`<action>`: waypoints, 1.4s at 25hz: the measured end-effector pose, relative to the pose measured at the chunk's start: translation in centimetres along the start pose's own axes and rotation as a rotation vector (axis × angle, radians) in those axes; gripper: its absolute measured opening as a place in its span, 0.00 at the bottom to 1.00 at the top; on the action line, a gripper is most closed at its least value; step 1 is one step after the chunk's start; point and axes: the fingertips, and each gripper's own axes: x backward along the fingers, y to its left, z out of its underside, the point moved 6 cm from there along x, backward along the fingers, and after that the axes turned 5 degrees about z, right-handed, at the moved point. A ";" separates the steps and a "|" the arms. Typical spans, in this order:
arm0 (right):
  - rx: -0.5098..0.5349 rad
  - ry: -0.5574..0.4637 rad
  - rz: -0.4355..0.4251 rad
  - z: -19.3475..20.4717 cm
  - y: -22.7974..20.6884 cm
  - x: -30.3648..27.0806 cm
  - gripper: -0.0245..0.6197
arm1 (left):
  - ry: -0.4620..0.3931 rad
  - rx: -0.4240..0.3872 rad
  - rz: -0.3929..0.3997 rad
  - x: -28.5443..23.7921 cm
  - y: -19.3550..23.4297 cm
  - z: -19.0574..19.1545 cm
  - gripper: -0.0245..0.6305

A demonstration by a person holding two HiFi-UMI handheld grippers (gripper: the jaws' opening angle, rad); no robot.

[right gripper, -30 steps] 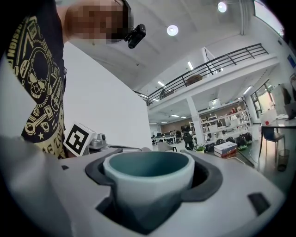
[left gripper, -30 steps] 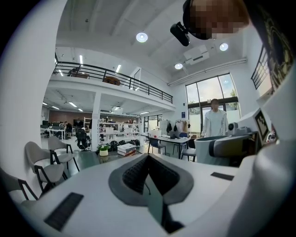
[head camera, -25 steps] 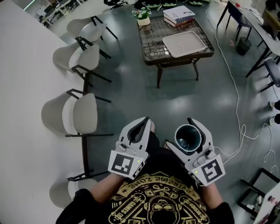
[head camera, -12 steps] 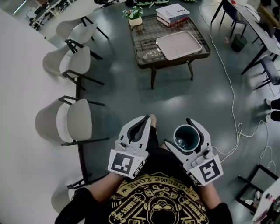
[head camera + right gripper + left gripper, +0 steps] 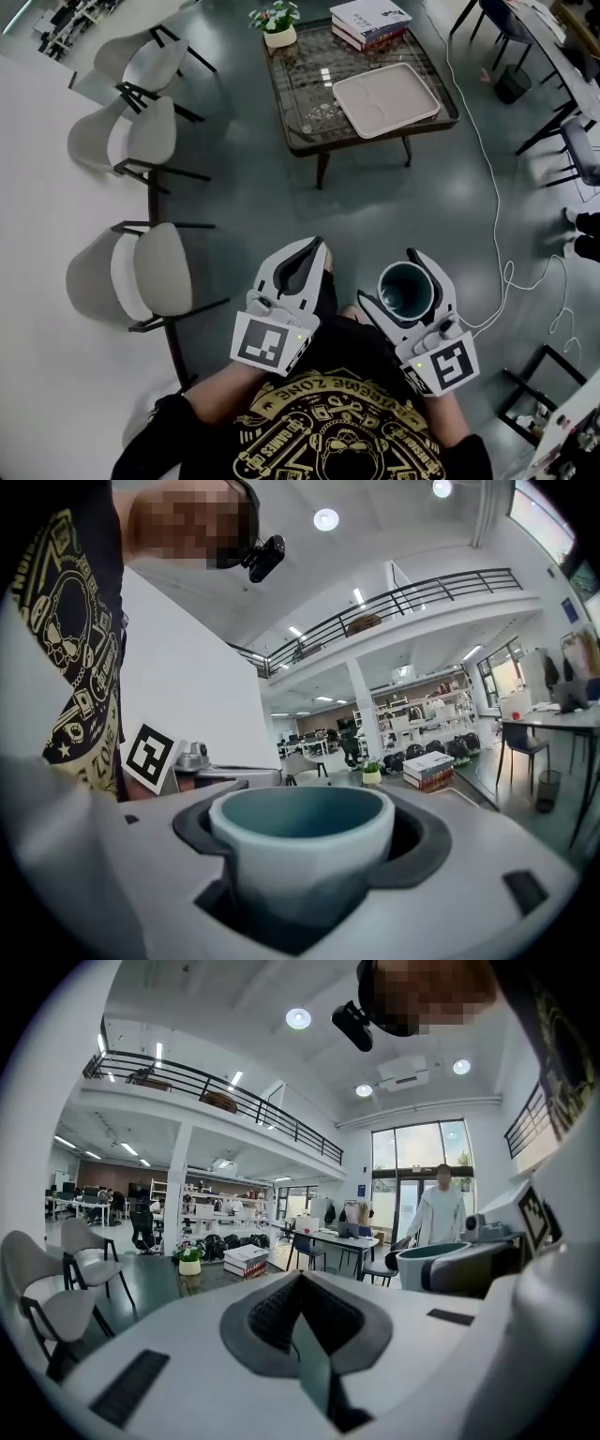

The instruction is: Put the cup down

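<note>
A teal cup (image 5: 404, 292) with a pale outside sits upright between the jaws of my right gripper (image 5: 397, 281), which is shut on it; in the right gripper view the cup (image 5: 300, 841) fills the dark pads. My left gripper (image 5: 302, 266) is held beside it at the same height, shut with nothing in it. In the left gripper view its jaws meet at the middle (image 5: 302, 1309), and the cup (image 5: 433, 1264) shows at the right. Both grippers hang over the grey floor in front of my chest, short of the low table (image 5: 302, 105).
The glass-topped low table carries a pale tray (image 5: 385, 98), stacked books (image 5: 369, 20) and a potted plant (image 5: 276, 22). Several white chairs (image 5: 141, 272) line a white table (image 5: 37, 234) at the left. A cable (image 5: 487, 178) runs over the floor at the right.
The low table and chairs have slid nearer and lower in the head view. Both grippers keep their pose, the cup still held in the right one.
</note>
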 end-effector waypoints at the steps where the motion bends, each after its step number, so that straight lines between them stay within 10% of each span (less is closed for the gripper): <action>1: 0.000 0.002 0.009 -0.2 -0.3 -0.8 0.65 | -0.012 -0.004 0.010 -0.8 0.8 -0.6 0.02; 35: 0.096 -0.028 0.098 -7.0 -4.4 -17.9 0.65 | -0.058 -0.042 0.056 -9.4 16.5 -6.0 0.02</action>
